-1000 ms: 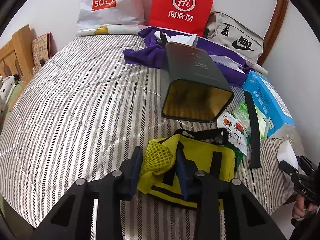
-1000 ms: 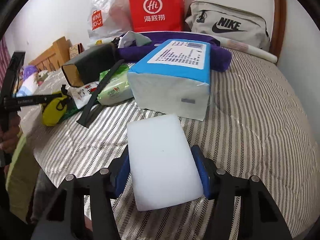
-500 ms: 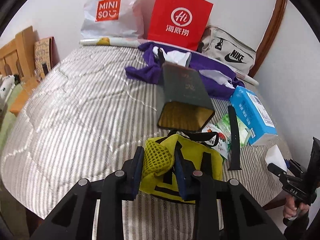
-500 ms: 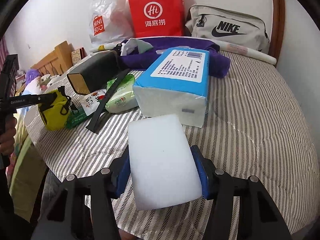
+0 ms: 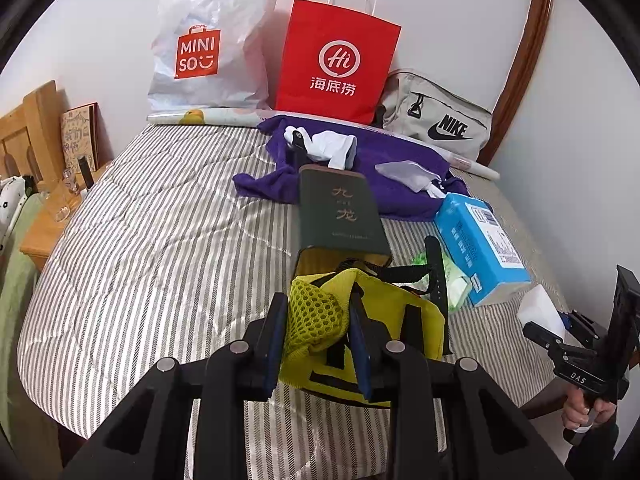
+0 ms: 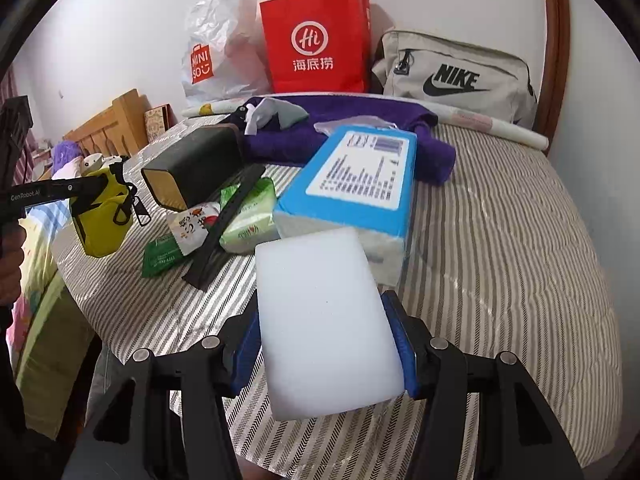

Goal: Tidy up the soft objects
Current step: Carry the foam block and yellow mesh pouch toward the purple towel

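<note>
Farthest left, the left gripper (image 5: pixel 318 334) holds its fingers (image 5: pixel 276 340) clenched on the mesh top of a yellow pouch (image 5: pixel 376 344), which hangs clear of the bed (image 5: pixel 160 240), out beyond its near-left corner in the right wrist view. From those fingers the green box (image 5: pixel 340 208) lies straight ahead, its open gold-lined mouth turned toward the pouch and its long axis running away toward the purple cloth (image 5: pixel 360 168). That alignment is likely what the next move turns on: the left side is the nearer one to the mouth, so a short forward push would feed the pouch in.

To the right lie the snack packets (image 6: pixel 192 232), a black strap (image 6: pixel 228 216) laid across them, and the blue tissue pack (image 6: pixel 352 184).

Farthest right, the right gripper (image 6: pixel 326 344) has its fingers (image 6: pixel 394 340) squeezed on the sides of a white sponge block (image 6: pixel 324 320), long axis pointing forward, held above the bed's near edge just before the tissue pack.
</note>
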Available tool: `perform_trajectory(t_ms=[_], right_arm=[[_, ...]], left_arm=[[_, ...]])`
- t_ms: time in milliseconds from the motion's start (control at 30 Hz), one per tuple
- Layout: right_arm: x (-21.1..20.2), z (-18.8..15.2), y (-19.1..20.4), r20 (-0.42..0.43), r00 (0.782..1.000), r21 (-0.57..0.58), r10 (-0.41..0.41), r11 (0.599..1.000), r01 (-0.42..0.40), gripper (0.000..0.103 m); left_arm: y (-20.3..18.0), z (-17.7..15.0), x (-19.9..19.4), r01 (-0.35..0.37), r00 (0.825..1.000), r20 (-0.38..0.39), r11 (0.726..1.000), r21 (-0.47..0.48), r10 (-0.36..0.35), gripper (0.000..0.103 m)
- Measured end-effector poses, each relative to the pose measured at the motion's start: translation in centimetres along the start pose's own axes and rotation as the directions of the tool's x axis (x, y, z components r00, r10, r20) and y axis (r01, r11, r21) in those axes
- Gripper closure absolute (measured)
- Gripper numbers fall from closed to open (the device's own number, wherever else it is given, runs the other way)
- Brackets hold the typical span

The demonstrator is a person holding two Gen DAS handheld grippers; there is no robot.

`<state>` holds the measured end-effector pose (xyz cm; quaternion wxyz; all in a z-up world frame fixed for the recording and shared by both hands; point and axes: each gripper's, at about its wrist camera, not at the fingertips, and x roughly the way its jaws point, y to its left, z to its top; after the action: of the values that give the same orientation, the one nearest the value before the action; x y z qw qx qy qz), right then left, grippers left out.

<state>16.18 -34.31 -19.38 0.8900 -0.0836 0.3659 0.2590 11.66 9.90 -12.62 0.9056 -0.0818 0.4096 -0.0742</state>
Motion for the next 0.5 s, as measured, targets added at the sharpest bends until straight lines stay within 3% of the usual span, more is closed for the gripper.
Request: perform_trajectory(t_ms=[500], right_arm=[[-0.8, 3.5, -0.3, 0.043, 0.999, -0.015, 0.015, 1.000, -0.014, 0.047]], left_arm=[[-0.4, 2.8, 0.3, 0.050, 0.999, 0.005, 0.998, -0.029, -0.050, 0.075]])
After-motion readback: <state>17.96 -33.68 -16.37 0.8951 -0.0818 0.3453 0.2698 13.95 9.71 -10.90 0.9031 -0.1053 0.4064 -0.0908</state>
